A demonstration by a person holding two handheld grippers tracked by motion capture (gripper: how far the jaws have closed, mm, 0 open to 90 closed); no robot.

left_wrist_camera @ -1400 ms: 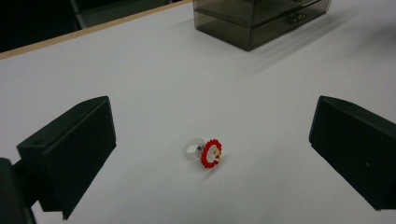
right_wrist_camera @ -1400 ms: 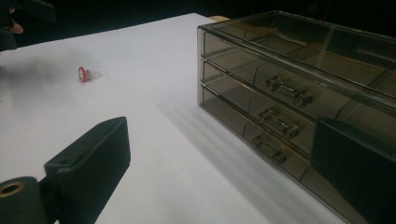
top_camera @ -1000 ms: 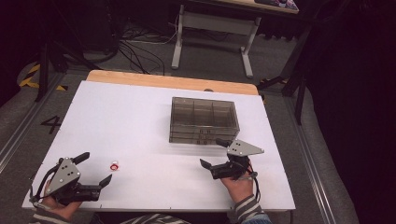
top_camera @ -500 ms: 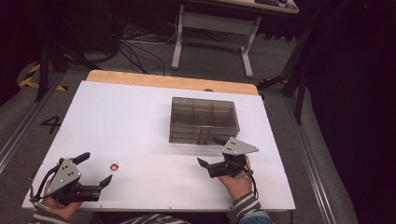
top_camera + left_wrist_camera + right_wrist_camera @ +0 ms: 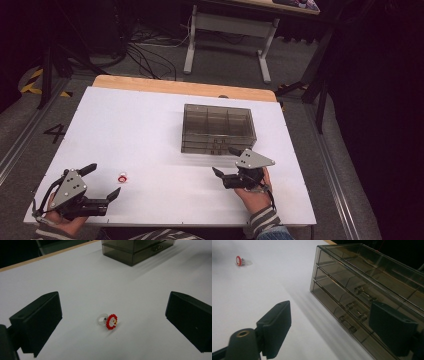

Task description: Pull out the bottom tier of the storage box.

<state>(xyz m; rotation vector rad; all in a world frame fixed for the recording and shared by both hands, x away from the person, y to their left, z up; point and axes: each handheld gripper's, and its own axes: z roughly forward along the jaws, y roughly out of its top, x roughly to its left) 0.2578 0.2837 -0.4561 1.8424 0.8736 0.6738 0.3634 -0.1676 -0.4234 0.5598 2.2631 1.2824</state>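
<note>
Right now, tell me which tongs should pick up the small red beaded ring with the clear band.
Left. The left tongs stand open with the small red beaded ring on the table between their jaws; the right tongs face the smoky plastic drawer box.

Left gripper [image 5: 100, 184] at seven o'clock, jaws wide apart, nothing between. Right gripper [image 5: 226, 162] at five o'clock, jaws apart, just been closing, nothing between.

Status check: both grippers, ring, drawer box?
Left gripper open, ring on the table between its jaws, untouched. Right gripper open, jaws just been closing, nothing between them, facing the drawer box. Path clear.
</note>
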